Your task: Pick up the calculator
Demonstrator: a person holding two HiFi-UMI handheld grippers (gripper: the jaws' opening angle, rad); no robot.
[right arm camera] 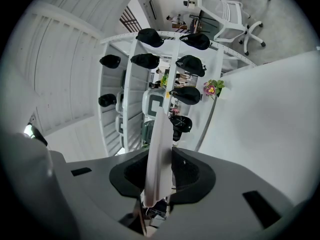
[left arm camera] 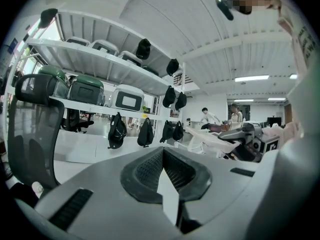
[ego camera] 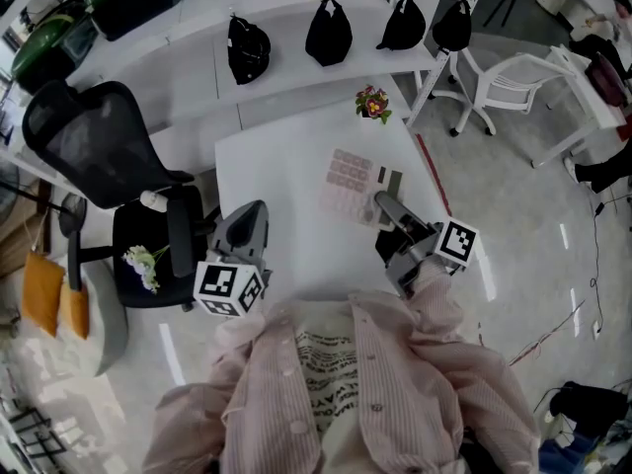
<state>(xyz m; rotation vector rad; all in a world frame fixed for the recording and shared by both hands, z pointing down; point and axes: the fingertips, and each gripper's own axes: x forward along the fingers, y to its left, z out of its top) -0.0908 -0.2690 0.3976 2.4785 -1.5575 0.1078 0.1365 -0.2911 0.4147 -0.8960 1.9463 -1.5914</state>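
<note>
The calculator [ego camera: 348, 181], a pale pink slab with rows of keys, is over the white table [ego camera: 286, 166] in the head view. My right gripper [ego camera: 380, 205] is shut on its near right edge. In the right gripper view the calculator [right arm camera: 159, 144] shows edge-on as a thin pale strip pinched between the dark pads [right arm camera: 187, 171], with that gripper [right arm camera: 160, 171] rolled on its side. My left gripper [ego camera: 252, 223] hovers by the table's left edge, apart from the calculator. Its jaws meet at the tips and nothing shows between them in the left gripper view [left arm camera: 162, 156].
A black mesh office chair [ego camera: 109, 156] stands close to the left of the table. A small potted flower [ego camera: 372, 104] sits at the table's far edge. Behind it, black caps [ego camera: 329, 33] hang from a white shelf. A white chair [ego camera: 494, 77] stands at the far right.
</note>
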